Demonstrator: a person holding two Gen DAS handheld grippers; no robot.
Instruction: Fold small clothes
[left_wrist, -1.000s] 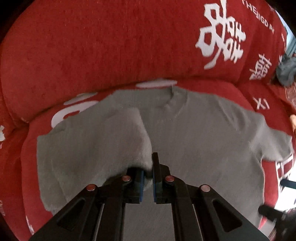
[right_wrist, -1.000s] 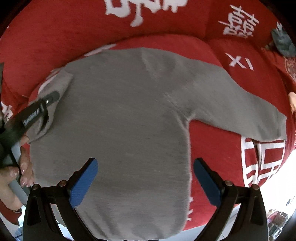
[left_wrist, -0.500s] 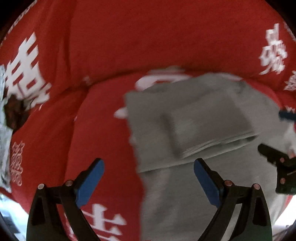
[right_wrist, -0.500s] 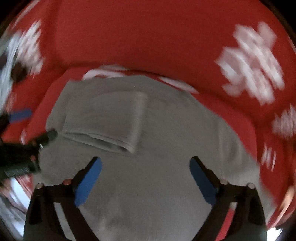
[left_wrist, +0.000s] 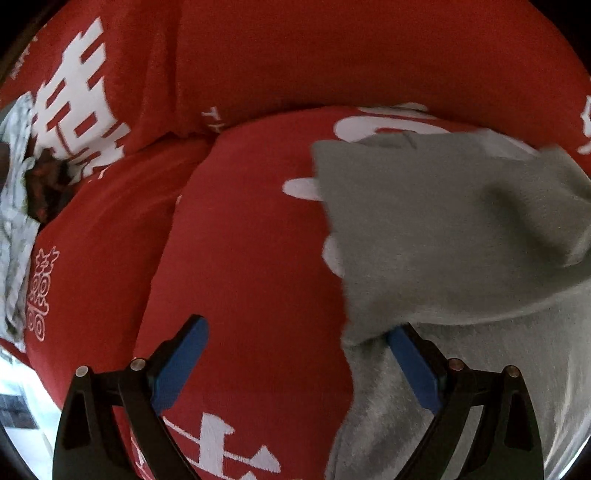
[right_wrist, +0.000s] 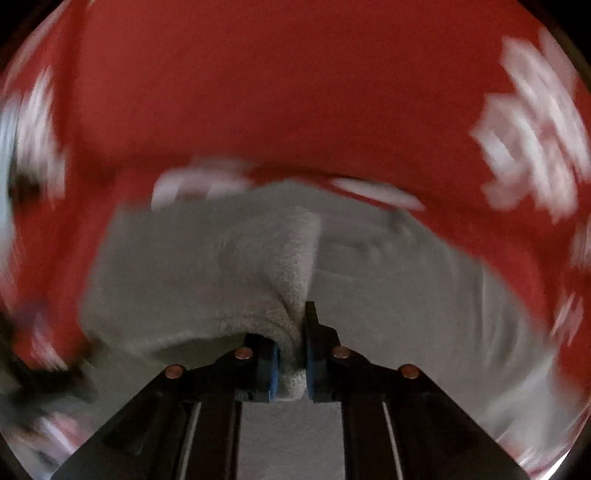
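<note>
A small grey sweater (left_wrist: 443, 229) lies on a red sofa seat (left_wrist: 251, 258), its left sleeve folded over the body. My left gripper (left_wrist: 299, 362) is open and empty at the sweater's left edge; its right finger (left_wrist: 413, 369) touches the fold. In the blurred right wrist view, my right gripper (right_wrist: 291, 354) is shut on a bunched fold of the grey sweater (right_wrist: 221, 273) and lifts it a little.
The red sofa back cushion (left_wrist: 369, 55) with white characters rises behind the seat. A white patterned cloth (left_wrist: 14, 192) lies at the far left. The seat's front edge is at the lower left (left_wrist: 22, 369).
My left gripper let go of the sleeve, opened and moved left to the sweater's edge. My right gripper moved onto the folded sleeve and shut on it.
</note>
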